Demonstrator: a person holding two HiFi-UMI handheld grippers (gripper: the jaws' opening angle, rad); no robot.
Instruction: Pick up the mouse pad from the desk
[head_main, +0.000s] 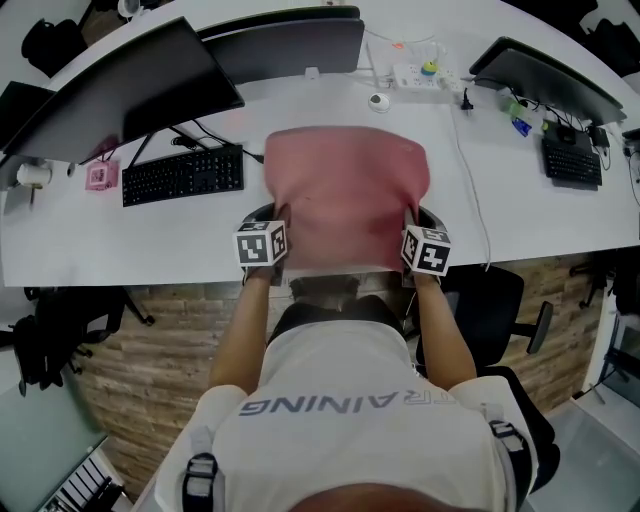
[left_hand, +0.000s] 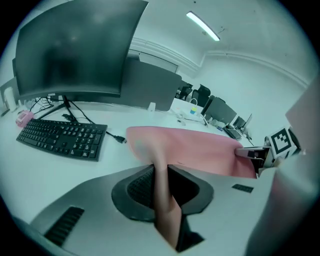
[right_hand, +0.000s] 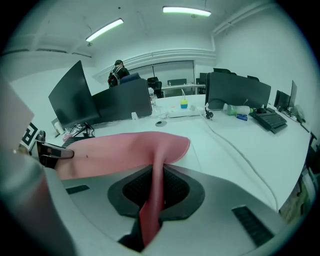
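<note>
White bench (head_main: 90, 245), keyboard (head_main: 183, 174) at left. Pad (head_main: 345, 195) hangs between left gripper (head_main: 268, 232) and right gripper (head_main: 418, 236), jaws clenched on its near corners. Risk: these thin edge grips may slip, and the far edge, possibly touching the bench, could drag.

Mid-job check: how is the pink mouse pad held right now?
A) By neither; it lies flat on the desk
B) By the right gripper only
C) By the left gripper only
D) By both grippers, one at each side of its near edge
D: the mouse pad is pinched between the jaws of the left gripper and also between the jaws of the right gripper, as each gripper's own view shows.
</note>
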